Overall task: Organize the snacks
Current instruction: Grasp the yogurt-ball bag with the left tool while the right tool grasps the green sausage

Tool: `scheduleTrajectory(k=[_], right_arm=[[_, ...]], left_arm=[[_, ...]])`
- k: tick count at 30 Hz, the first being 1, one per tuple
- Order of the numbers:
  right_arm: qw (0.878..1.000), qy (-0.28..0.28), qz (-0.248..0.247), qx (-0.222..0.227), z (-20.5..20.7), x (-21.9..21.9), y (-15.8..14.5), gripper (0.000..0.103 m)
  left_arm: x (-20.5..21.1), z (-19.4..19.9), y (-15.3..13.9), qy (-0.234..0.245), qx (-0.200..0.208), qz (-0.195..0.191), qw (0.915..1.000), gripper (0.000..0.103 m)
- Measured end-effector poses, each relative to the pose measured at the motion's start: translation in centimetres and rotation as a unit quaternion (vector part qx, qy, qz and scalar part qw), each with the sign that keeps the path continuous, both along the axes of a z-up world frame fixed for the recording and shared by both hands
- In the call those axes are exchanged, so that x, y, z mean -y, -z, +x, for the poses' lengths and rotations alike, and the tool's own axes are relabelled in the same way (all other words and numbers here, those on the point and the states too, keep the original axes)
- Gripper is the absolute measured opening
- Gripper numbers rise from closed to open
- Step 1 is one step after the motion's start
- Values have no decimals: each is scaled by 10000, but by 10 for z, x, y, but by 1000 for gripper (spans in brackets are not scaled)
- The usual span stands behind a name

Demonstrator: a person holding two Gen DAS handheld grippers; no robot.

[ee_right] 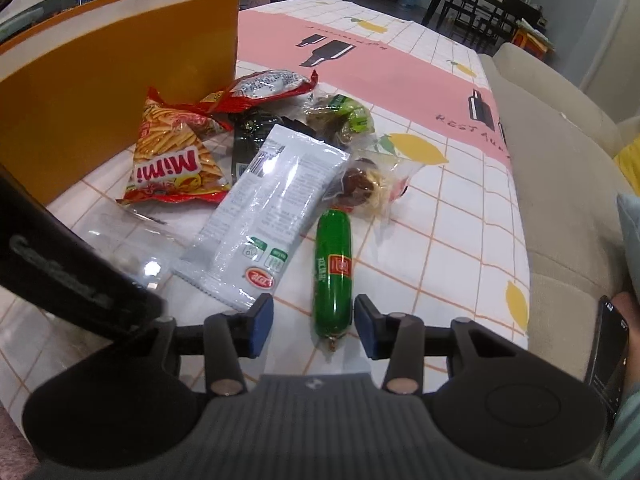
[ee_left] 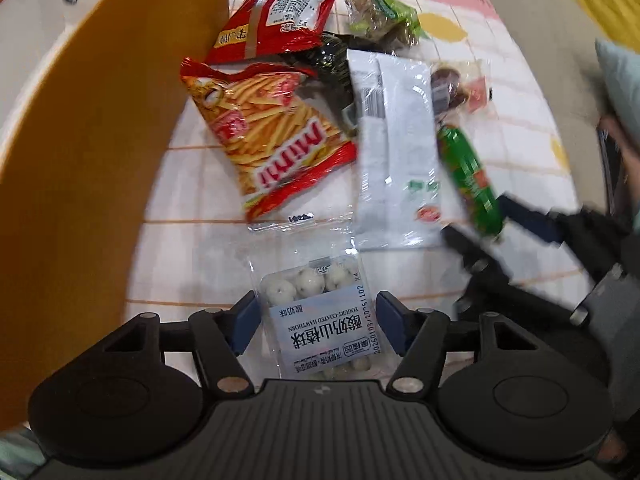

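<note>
Snacks lie in a pile on the checked tablecloth [ee_right: 460, 240] beside an orange box [ee_right: 120, 92]. My left gripper [ee_left: 316, 326] is open, its blue pads on either side of a clear pack of yogurt-coated hawthorn balls [ee_left: 320, 312]. My right gripper [ee_right: 314, 326] is open around the near end of a green sausage [ee_right: 333, 272], which also shows in the left wrist view [ee_left: 470, 176]. Whether the pads touch either item I cannot tell. A red Mimi fries bag [ee_left: 272, 136] and a white packet [ee_left: 396, 148] lie just beyond.
Further back lie a red packet [ee_left: 280, 16], a dark packet [ee_left: 332, 56], green-wrapped sweets [ee_left: 384, 16] and a clear bag of brown sweets [ee_right: 364, 188]. The orange box wall [ee_left: 80, 160] rises at the left. A beige sofa [ee_right: 560, 160] borders the table's right edge.
</note>
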State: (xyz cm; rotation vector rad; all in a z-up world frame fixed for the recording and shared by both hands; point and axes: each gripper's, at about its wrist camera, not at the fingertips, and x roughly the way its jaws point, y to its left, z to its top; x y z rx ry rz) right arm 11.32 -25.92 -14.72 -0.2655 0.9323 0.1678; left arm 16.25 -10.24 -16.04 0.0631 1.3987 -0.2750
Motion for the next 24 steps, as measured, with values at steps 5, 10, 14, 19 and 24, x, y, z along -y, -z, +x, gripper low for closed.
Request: scheduleTrajectory(k=[5, 10, 14, 19, 24], right_arm=[[9996, 146, 259, -27, 5, 6, -1, 42], [9982, 353, 475, -58, 13, 13, 2, 41], [9970, 452, 603, -148, 16, 15, 4, 33], [9959, 519, 711, -223, 17, 15, 3, 21], [9943, 618, 818, -300, 15, 17, 2, 20]], left_arm=[[-2, -4, 1, 109, 71, 266, 9996, 82], [7, -13, 7, 355, 100, 577, 9977, 84], [11, -20, 8, 433, 187, 583, 9972, 77], [1, -25, 3, 410, 332, 518, 9973, 73], [-10, -30, 0, 257, 492, 259, 9981, 67]])
